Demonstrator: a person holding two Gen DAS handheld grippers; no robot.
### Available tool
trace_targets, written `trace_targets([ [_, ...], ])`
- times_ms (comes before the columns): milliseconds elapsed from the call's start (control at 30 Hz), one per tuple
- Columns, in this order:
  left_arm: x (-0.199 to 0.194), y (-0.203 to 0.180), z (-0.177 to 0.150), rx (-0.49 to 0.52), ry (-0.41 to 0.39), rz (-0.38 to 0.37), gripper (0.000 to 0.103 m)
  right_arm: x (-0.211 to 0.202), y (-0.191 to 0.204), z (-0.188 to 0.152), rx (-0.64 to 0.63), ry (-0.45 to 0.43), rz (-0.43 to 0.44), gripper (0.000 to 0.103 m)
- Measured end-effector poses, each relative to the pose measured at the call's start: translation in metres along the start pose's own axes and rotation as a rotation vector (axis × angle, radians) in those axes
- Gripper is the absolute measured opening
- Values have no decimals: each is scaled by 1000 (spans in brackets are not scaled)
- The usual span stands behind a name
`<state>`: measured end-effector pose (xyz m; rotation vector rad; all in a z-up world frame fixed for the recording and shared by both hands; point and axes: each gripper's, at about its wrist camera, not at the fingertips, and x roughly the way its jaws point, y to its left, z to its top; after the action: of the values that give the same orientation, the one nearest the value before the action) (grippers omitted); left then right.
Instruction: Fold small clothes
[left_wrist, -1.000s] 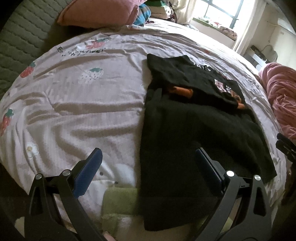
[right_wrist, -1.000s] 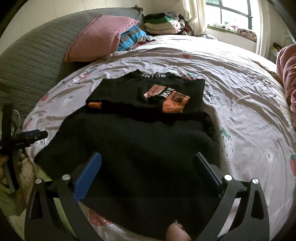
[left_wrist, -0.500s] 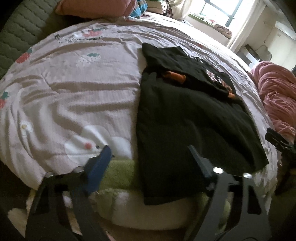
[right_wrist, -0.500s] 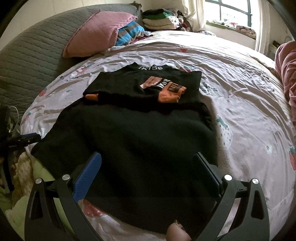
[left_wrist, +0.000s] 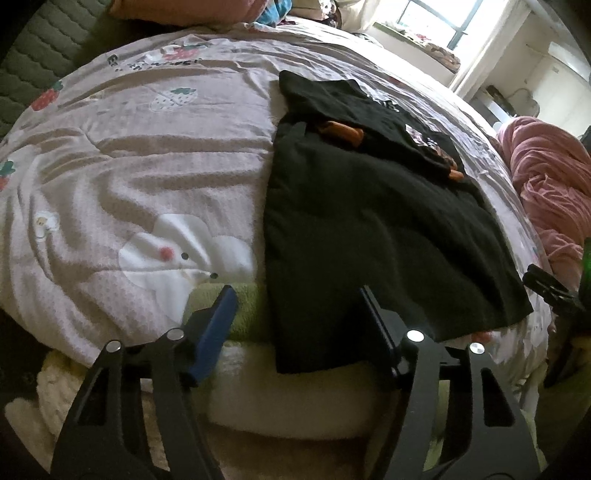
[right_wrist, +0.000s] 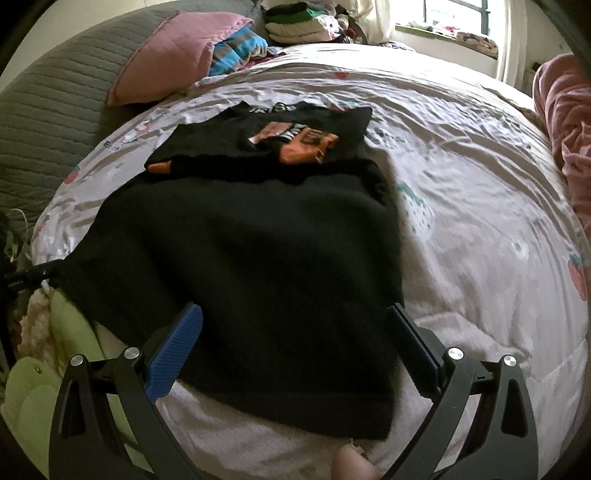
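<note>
Strawberry-print quilt, black garment flat at near edge. Grab-the-hem step: left gripper closing around its corner, no pinch yet; right gripper spread wide. Next: both clamp hem.

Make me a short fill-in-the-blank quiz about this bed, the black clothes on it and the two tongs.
1. The big garment spread on the bed is ____ in colour.
2. The pillow near the headboard is ____.
3. The bedcover is printed with rabbits and ____.
4. The pads on the right tongs are ____.

Missing words: black; pink; strawberries; blue
</note>
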<state>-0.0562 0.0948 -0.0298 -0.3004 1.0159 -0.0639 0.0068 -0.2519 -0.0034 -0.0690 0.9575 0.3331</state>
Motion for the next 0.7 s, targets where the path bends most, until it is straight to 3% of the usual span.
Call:
trace_targets([
  [233,-2,5,-10,-15,6,-44,48,5,-4,-18,-8,41,4,98],
  [367,0,6,-11,-42,13,-64,33,5,-9,-22,0,53,6,98],
  [467,4,4,-11,-54,30,-108,12,3,-14,-26,11,64,10,98],
  [700,14,6,-11,-71,36,-109,10,5,-26,-37,50,100,47,97],
])
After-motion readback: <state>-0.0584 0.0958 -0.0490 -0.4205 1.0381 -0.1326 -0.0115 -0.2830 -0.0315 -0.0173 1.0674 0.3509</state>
